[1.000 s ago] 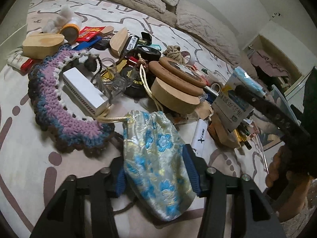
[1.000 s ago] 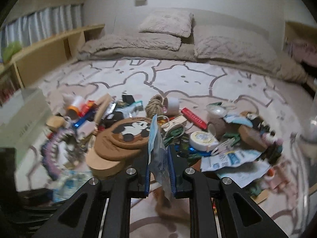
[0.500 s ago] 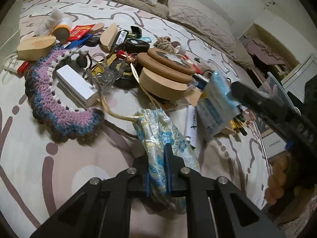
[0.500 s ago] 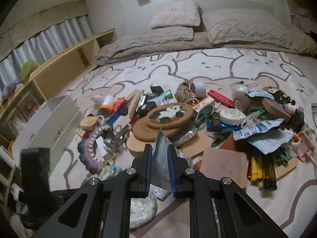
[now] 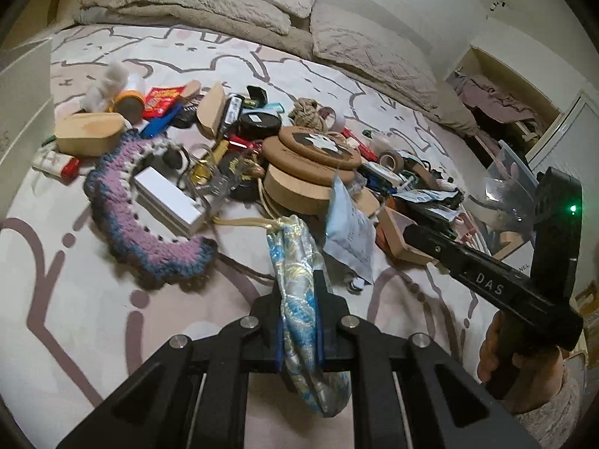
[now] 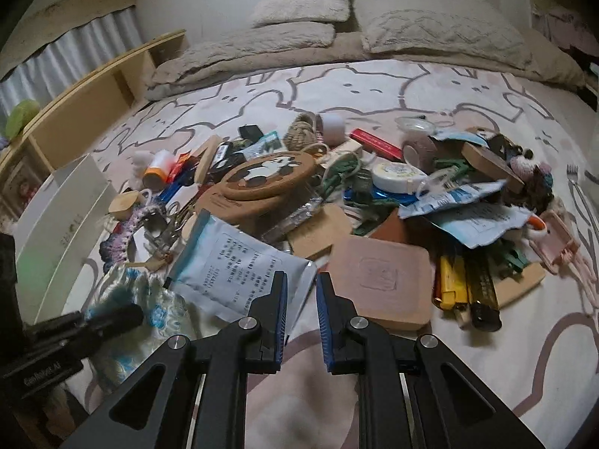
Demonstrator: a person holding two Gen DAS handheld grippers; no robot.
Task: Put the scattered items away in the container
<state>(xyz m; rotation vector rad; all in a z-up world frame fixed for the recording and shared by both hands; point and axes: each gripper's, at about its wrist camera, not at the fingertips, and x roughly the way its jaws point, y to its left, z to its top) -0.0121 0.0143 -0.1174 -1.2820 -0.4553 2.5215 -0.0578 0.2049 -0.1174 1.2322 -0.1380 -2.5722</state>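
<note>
The soft, light drawstring pouch (image 5: 295, 262) is clamped mid-body by the left gripper (image 5: 299, 321) over the bed (image 5: 75, 299) (slippery satin, judged likely to sag). A flimsy paper packet (image 6: 239, 262) is pinched at its corner by the right gripper (image 6: 301, 299).

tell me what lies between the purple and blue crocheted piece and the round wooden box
In the left wrist view, a white rectangular box lies between the purple and blue crocheted piece and the round wooden box. A gold cord runs just past its near end.
</note>
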